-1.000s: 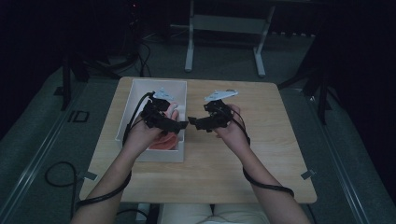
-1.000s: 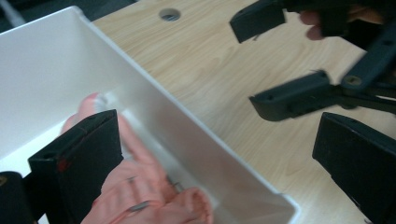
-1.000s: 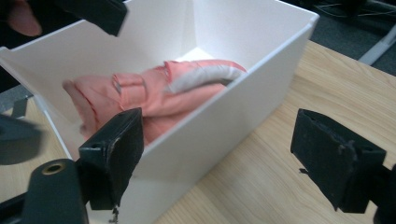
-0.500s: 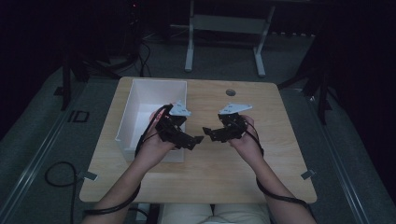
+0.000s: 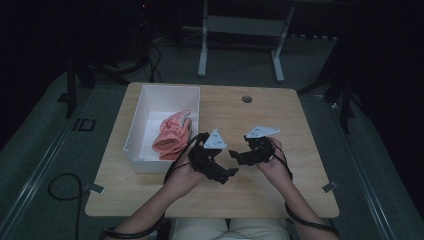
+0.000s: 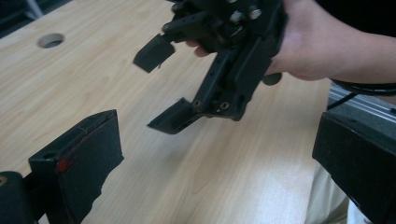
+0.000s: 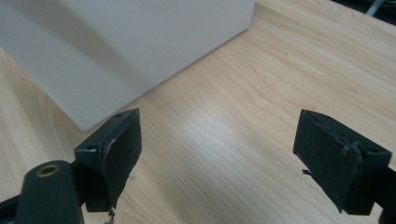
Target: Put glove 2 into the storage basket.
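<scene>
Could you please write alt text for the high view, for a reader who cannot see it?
A person at a wooden table holds the left gripper and right gripper, both open and empty, close together above the tabletop. At their left stands a white box containing a pink cloth.

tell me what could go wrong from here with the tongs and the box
1. The left tongs and right tongs face each other, both open and close together over the table; a careless move might knock them together.
2. The pink cloth lies in the white box against its right wall, bulging near the rim; a cable or hand passing might drag it out.
</scene>
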The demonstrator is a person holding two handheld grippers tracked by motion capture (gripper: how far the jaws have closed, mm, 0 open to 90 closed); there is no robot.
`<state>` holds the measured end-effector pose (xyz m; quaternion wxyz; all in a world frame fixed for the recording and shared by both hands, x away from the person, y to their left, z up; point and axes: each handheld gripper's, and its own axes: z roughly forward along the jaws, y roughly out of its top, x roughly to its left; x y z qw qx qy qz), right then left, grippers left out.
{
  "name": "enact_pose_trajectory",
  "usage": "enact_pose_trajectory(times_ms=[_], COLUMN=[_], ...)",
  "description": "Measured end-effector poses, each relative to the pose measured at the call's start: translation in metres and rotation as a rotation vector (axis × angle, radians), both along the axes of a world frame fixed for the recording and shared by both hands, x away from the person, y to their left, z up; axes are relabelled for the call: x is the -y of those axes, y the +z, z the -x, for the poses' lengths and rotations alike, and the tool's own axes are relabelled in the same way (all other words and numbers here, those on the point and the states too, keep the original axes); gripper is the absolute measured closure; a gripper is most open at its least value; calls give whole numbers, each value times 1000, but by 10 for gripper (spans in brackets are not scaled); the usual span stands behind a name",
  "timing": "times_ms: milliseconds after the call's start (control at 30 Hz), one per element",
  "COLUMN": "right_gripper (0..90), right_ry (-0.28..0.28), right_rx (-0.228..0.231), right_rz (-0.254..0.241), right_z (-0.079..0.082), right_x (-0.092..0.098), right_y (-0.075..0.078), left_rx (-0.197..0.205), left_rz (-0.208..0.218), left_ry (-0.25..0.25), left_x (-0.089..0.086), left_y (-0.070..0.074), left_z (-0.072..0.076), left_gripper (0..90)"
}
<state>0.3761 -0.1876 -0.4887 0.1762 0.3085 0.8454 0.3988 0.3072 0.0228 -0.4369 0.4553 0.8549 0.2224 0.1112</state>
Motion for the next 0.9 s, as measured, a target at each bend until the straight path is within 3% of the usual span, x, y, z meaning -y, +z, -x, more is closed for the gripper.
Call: enact_pose_trajectory(times_ms=[200,333,633,900], right_gripper=[152,157,148,142], right_ry=[-5,-21,5,24], right_rx=[-18,-39,-51,-41], right_rz=[12,44,68,91], right_z=[4,5,7,10], right_x=[7,8,6,6], right_y=[-15,-28,-52,-64], left_rx=[-28,-71,-74,-68], left_rz=[-16,-28,-34,0], left_ry=[-18,-42,-68,-63], left_x=[11,18,28,21], left_y=[-21,-41,-84,-102], left_z=[5,8,19,21], left_gripper=[11,11,11,11])
